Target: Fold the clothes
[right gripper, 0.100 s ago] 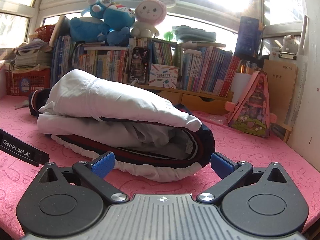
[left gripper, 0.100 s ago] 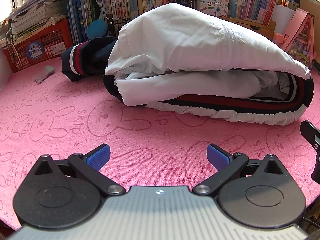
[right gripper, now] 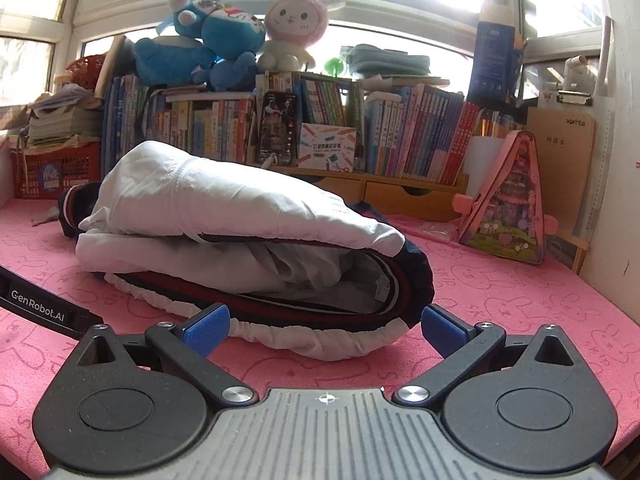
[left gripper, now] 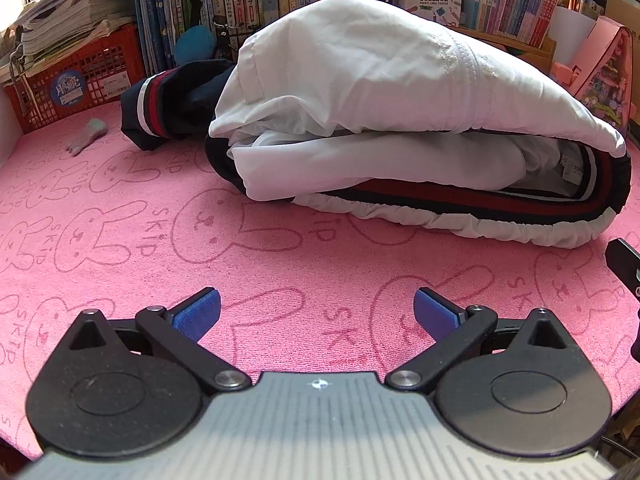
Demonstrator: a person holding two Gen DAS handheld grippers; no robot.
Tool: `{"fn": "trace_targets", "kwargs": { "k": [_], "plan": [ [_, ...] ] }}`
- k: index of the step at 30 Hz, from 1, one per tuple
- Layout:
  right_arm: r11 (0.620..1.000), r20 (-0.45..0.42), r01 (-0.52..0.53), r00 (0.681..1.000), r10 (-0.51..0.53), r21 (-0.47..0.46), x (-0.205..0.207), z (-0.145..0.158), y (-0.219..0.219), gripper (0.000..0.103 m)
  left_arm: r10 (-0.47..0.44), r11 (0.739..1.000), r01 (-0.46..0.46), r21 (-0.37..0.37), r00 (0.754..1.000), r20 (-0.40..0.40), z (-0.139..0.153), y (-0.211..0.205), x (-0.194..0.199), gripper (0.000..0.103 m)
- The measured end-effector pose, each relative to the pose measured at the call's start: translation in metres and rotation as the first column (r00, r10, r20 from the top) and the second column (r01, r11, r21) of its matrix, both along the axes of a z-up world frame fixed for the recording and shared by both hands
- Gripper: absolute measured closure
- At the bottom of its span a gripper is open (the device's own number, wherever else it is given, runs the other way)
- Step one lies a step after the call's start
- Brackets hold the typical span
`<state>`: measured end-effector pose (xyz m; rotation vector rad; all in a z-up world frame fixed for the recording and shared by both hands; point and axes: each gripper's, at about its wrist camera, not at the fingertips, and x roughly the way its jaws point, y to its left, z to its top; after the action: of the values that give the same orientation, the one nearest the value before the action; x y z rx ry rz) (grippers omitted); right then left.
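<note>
Where the pink rabbit-printed mat (left gripper: pixel 120 216) lies nearest the cameras, the left gripper (left gripper: pixel 316 312) hovers over bare cloth with its blue-padded fingers (left gripper: pixel 198 314) spread wide and holding nothing. The right gripper (right gripper: pixel 326 326) is likewise spread apart and empty, its blue pads (right gripper: pixel 208 330) just short of the near gathered hem of the garment.

Just beyond both grippers, the folded white jacket with navy, red and white striped trim (left gripper: pixel 380 92) rests on the mat, well apart from the left gripper and close in front of the right one. Its white elastic hem (right gripper: pixel 320 340) lies along the near edge, with the dark striped band above it and the white upper layer folded over the top. A navy striped cuff (left gripper: pixel 156 100) sticks out at the jacket's far left.

Farther left, a small grey scrap (left gripper: pixel 86 140) lies on the mat near a red plastic crate (left gripper: pixel 80 80) stacked with papers. Along the far edge stands a row of upright books (right gripper: pixel 420 136), with a pink triangular case (right gripper: pixel 508 204) to the right and blue and pink plush toys (right gripper: pixel 224 48) on top.
</note>
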<state>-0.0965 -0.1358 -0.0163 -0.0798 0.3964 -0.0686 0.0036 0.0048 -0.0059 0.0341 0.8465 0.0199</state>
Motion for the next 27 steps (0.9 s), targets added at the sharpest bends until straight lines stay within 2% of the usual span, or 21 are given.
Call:
{"fn": "trace_targets", "kwargs": {
  "k": [8, 11, 27],
  "plan": [
    [0.996, 0.041, 0.003, 0.999, -0.007, 0.085, -0.004, -0.004, -0.004, 0.000, 0.012, 0.999, -0.015, -0.046, 0.998, -0.053, -0.009, 0.008, 0.004, 0.000],
    [0.998, 0.008, 0.002, 1.000, -0.003, 0.065, 0.001, -0.007, -0.005, 0.000, 0.016, 0.999, -0.019, -0.041, 0.997, -0.072, -0.005, 0.013, 0.014, 0.000],
    [0.999, -0.010, 0.002, 1.000, -0.001, 0.039, -0.002, -0.007, 0.000, 0.000, 0.017, 1.000, -0.019, -0.025, 0.997, -0.077, -0.004, 0.014, 0.013, 0.000]
  ]
}}
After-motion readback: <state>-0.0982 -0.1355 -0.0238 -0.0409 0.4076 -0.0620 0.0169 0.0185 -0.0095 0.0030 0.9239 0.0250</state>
